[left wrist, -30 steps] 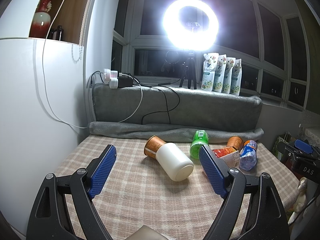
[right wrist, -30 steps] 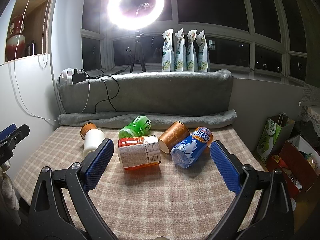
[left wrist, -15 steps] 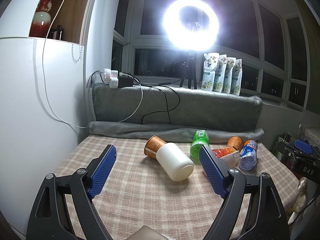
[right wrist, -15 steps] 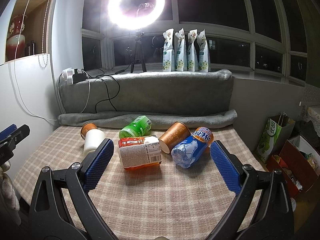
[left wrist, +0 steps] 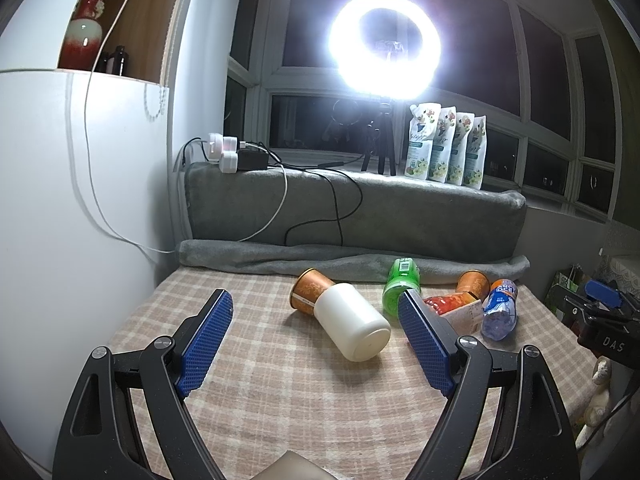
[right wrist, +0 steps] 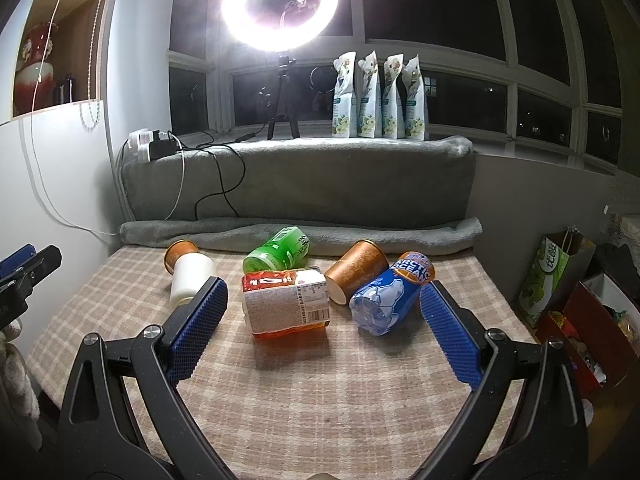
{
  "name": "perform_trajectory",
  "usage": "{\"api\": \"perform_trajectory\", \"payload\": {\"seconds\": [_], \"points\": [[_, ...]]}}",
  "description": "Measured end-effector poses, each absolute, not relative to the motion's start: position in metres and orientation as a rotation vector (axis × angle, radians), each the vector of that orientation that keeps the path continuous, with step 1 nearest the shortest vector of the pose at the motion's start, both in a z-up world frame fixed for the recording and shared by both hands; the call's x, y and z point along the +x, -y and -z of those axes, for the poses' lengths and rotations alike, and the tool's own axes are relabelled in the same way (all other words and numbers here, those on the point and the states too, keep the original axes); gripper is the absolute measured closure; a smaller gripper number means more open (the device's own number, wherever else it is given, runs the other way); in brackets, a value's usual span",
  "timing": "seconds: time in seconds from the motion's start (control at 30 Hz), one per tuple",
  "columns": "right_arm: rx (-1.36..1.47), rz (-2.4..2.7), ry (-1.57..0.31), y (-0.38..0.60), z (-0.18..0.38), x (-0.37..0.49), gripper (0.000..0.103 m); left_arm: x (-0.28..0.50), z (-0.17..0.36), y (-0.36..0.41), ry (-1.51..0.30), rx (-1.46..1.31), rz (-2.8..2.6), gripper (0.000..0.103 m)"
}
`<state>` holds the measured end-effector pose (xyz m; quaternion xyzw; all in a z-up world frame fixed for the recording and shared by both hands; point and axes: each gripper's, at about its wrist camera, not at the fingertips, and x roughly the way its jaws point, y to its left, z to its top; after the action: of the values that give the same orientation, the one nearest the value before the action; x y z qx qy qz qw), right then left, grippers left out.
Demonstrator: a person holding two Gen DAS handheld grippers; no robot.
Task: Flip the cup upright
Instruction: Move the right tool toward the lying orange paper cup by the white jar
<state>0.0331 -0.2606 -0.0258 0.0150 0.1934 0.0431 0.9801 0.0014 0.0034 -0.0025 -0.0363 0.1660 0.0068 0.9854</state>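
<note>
A white cup [left wrist: 352,322] lies on its side on the checked cloth, base toward me; it also shows in the right wrist view [right wrist: 190,276]. A copper paper cup [left wrist: 310,290] lies on its side touching its far end. A second copper cup [right wrist: 356,272] lies on its side between an orange bottle and a blue bottle. My left gripper [left wrist: 316,340] is open and empty, its fingers either side of the white cup and short of it. My right gripper [right wrist: 324,332] is open and empty, in front of the bottles.
A green bottle [right wrist: 280,250], an orange-label bottle [right wrist: 286,306] and a blue bottle [right wrist: 390,296] lie on the cloth. A grey rolled blanket [right wrist: 300,232] and cushion bound the back. A white wall [left wrist: 60,220] is left. Bags and boxes [right wrist: 560,280] stand right.
</note>
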Motion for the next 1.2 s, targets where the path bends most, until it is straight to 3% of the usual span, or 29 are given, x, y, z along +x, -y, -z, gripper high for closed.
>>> {"api": "perform_trajectory", "payload": {"seconds": [0.5,1.2], "points": [[-0.02,-0.346,-0.564,0.211,0.033,0.102,0.004,0.013,0.03,-0.025,-0.431,-0.123,-0.016,0.018],[-0.244,-0.584,-0.858,0.07,0.055,0.232,0.004,0.024,0.063,-0.06,-0.552,-0.218,-0.023,0.018]]}}
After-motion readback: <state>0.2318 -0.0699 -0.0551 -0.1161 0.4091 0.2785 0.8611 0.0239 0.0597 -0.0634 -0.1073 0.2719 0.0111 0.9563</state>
